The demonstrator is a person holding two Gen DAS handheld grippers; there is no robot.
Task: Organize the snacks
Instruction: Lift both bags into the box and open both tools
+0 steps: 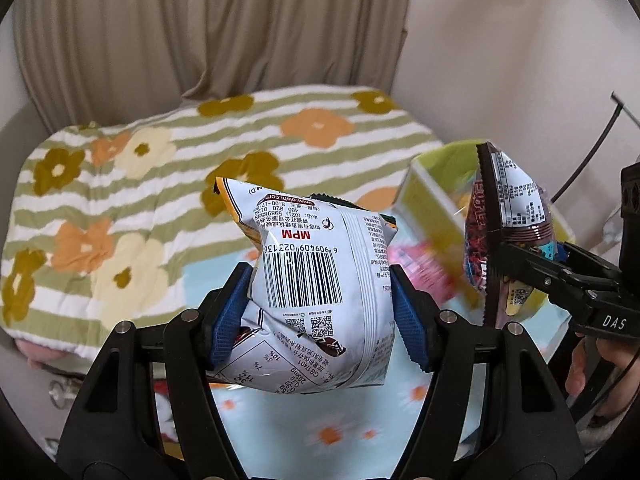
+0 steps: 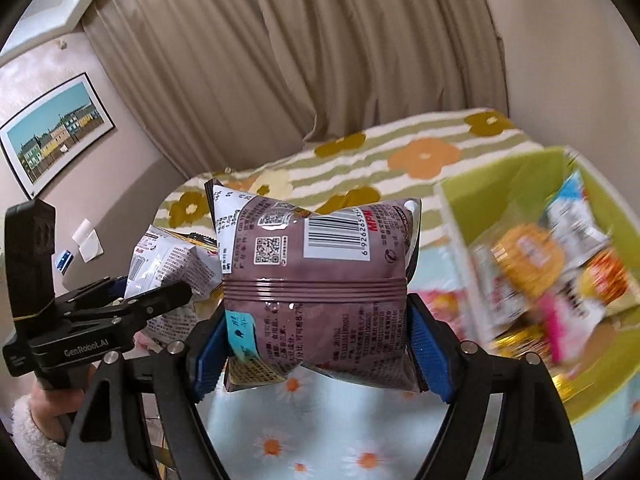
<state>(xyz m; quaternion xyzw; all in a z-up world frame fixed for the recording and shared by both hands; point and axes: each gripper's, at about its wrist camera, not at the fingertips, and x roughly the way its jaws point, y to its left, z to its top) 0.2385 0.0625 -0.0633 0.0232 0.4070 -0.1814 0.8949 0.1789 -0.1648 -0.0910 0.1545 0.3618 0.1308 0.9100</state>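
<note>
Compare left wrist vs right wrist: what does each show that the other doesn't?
Left wrist only: the white snack bag's barcode face, clamped in the left gripper.
Right wrist only: a framed picture on the wall, and the snacks inside the green box.
Both: the purple snack bag pinched in the right gripper, the flowered blanket, beige curtain, and daisy-print cloth below.

"MPM" on white bag [image 1: 320, 280], "DAS" on hand-held gripper [image 1: 496, 272]
</note>
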